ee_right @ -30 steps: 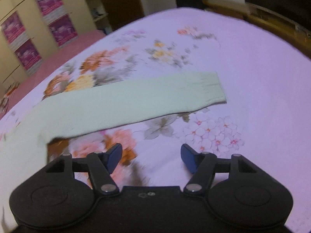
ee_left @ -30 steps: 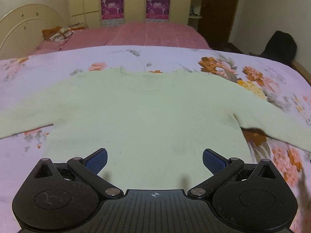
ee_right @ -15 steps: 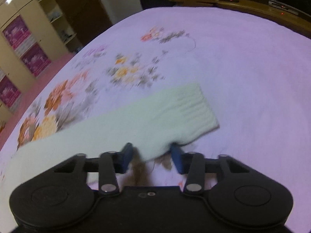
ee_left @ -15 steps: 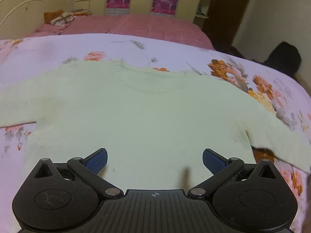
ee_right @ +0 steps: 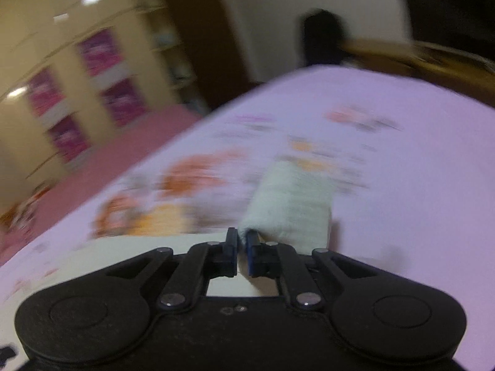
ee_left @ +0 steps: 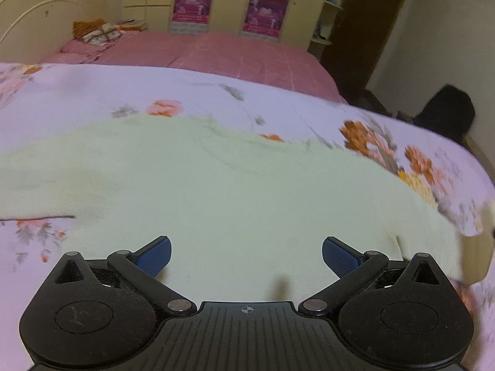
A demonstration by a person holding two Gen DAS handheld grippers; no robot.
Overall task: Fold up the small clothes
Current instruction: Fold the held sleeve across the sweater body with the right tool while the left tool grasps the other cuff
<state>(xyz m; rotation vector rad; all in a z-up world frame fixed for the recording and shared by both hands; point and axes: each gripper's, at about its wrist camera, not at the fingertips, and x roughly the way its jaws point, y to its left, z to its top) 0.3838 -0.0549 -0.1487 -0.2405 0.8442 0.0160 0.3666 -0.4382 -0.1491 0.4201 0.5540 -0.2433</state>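
A pale green sweater [ee_left: 216, 191] lies spread flat on the floral bedspread [ee_left: 77, 92], neck toward the far side. My left gripper [ee_left: 246, 252] hovers open over its lower body with nothing between the fingers. In the right wrist view, my right gripper [ee_right: 243, 241] is shut on the edge of the sweater's sleeve cuff [ee_right: 290, 204], which stands lifted off the bedspread [ee_right: 402, 170] and bunched ahead of the fingers. The lifted sleeve end [ee_left: 476, 247] also shows at the right edge of the left wrist view. The right wrist view is motion-blurred.
A second bed with a pink cover [ee_left: 216, 52] stands beyond, with a cream headboard [ee_left: 46, 21] and folded items [ee_left: 99, 32]. Cream wardrobes [ee_left: 229, 3] line the back wall. A dark chair [ee_left: 445, 114] sits at the right. A wooden bed frame edge [ee_right: 433, 58] curves behind.
My right gripper moved onto the sleeve cuff, closed on it and lifted it off the bed. My left gripper slid left across the sweater, staying open.
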